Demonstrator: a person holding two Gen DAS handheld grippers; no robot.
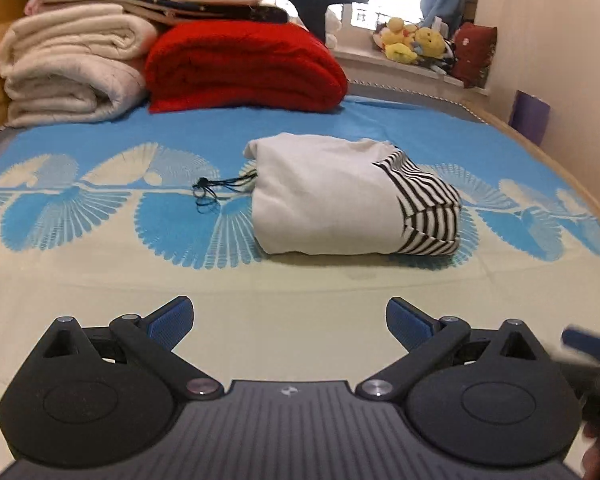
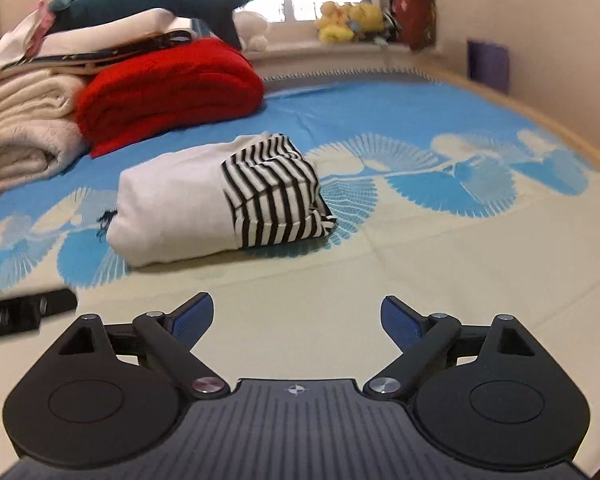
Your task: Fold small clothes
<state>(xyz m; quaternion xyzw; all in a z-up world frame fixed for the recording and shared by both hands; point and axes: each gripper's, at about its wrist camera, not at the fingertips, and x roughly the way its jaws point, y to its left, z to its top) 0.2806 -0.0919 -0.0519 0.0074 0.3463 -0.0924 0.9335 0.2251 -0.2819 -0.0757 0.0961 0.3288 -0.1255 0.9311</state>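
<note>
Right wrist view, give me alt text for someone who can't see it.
A folded white garment with a black-and-white striped section lies on a blue patterned bedspread, ahead of the open, empty right gripper. A red blanket and cream blankets sit behind it.

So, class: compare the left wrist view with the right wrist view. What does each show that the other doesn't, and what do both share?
Only the left wrist view shows the black drawstring in full, lying looped on the sheet left of the garment, plus a blurred blue finger of the right gripper at its right edge.

Only the right wrist view shows a black piece of the left gripper at its left edge.

Both share the folded white garment with striped part, red blanket, cream blankets, yellow toys, and an open, empty gripper: left gripper, right gripper.
</note>
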